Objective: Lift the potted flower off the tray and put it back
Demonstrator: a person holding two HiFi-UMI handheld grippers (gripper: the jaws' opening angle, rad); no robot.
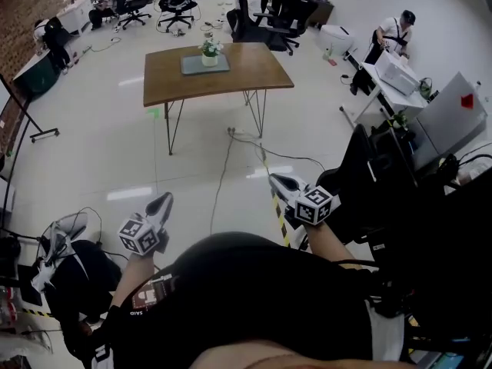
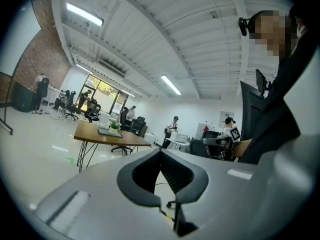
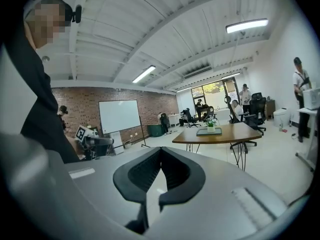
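Note:
The potted flower (image 1: pixel 209 50), white blooms in a small white pot, stands on a grey tray (image 1: pixel 204 65) on the wooden table (image 1: pixel 231 75) far across the room. Both grippers are held near the person's body, well short of the table. My left gripper (image 1: pixel 163 204) is shut and empty, pointing toward the table. My right gripper (image 1: pixel 278 183) is also shut with nothing in it. In the left gripper view the flower (image 2: pixel 114 126) and tray (image 2: pixel 110 132) are small beyond the shut left gripper (image 2: pixel 161 153). In the right gripper view the flower (image 3: pixel 210 125) sits beyond the shut right gripper (image 3: pixel 161 151).
Open floor lies between me and the table, crossed by a cable (image 1: pixel 224 177) and yellow-black tape (image 1: pixel 280 214). Office chairs (image 1: pixel 257 21) stand behind the table. Desks with equipment (image 1: pixel 400 79) and a seated person fill the right side. A whiteboard (image 3: pixel 119 116) stands by the brick wall.

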